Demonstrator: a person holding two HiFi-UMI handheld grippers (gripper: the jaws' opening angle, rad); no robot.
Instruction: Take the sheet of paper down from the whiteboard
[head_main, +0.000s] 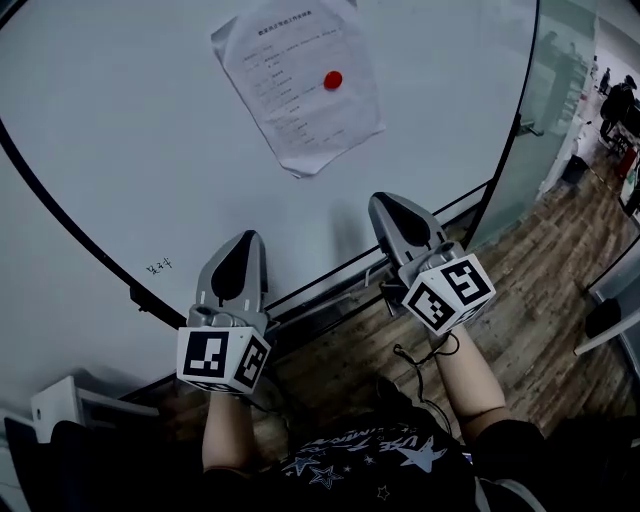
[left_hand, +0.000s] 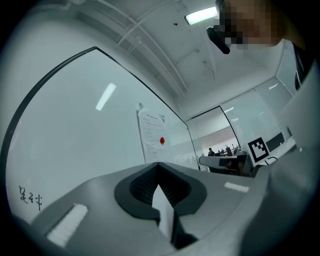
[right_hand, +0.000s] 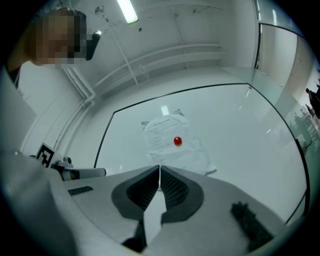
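- The sheet (head_main: 298, 85) hangs on the whiteboard (head_main: 120, 150), high up and a bit askew, with lines of print on it and its lower edge crumpled.
- A round red magnet (head_main: 333, 80) sits on the sheet, right of its middle, pinning it to the board.
- Both grippers are held below the sheet, tips pointing up towards it, and neither one touches the paper.
- The left gripper (head_main: 245, 238) is below and to the left of the sheet. Its jaws are pressed together with nothing between them.
- The right gripper (head_main: 385, 200) is nearer, just under the sheet's bottom corner. Its jaws are also pressed together and empty.
- Each gripper has a cube with black-and-white markers at the back, where the person's bare forearms come in.
- A small dark scribble (head_main: 160, 266) sits low on the board, left of the left gripper.
- To the right of the board is a glass wall (head_main: 550, 100), and underfoot a wooden floor (head_main: 540, 300).
- Some people (head_main: 615, 100) stand far off, beyond the glass.
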